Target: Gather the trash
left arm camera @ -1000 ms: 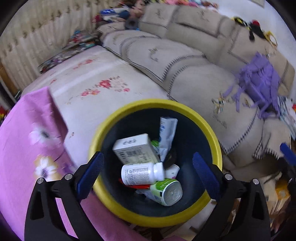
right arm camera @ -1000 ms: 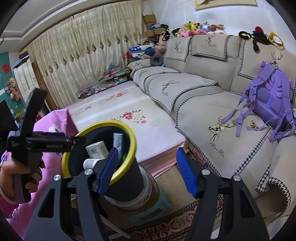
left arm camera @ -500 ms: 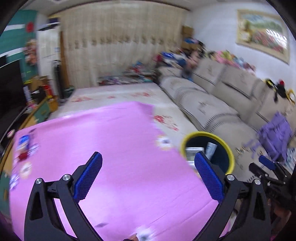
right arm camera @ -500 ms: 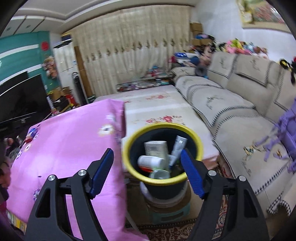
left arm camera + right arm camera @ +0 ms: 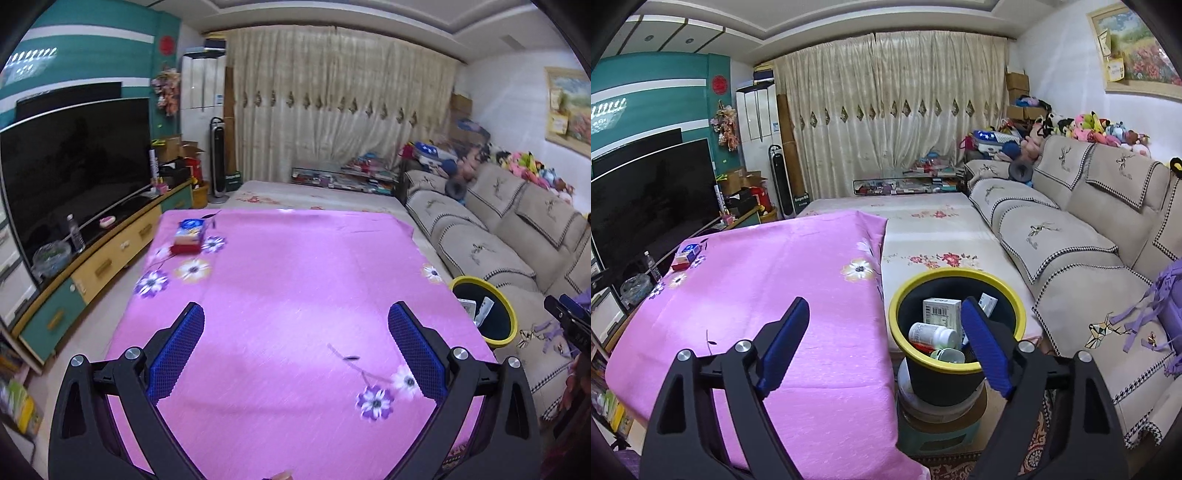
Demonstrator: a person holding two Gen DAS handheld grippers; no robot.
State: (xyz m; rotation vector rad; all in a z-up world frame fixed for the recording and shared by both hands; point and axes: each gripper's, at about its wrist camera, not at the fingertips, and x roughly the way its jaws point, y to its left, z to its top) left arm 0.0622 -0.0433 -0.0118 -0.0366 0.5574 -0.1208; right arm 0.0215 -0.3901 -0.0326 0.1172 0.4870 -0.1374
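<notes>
Both claws spread wide, nothing in either. Left claw hangs over the pink counter; far ahead to its left lies a packet on a red box. Right claw has the bin just off its right finger, holding a white bottle, a white carton and a green-rimmed tub.

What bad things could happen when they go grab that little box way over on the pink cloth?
The blue and red box lies near the far corner of the pink cloth, so reaching might drag the cloth. The yellow-rimmed bin stands raised on stacked things, beside the table; a bump might tip it.
</notes>
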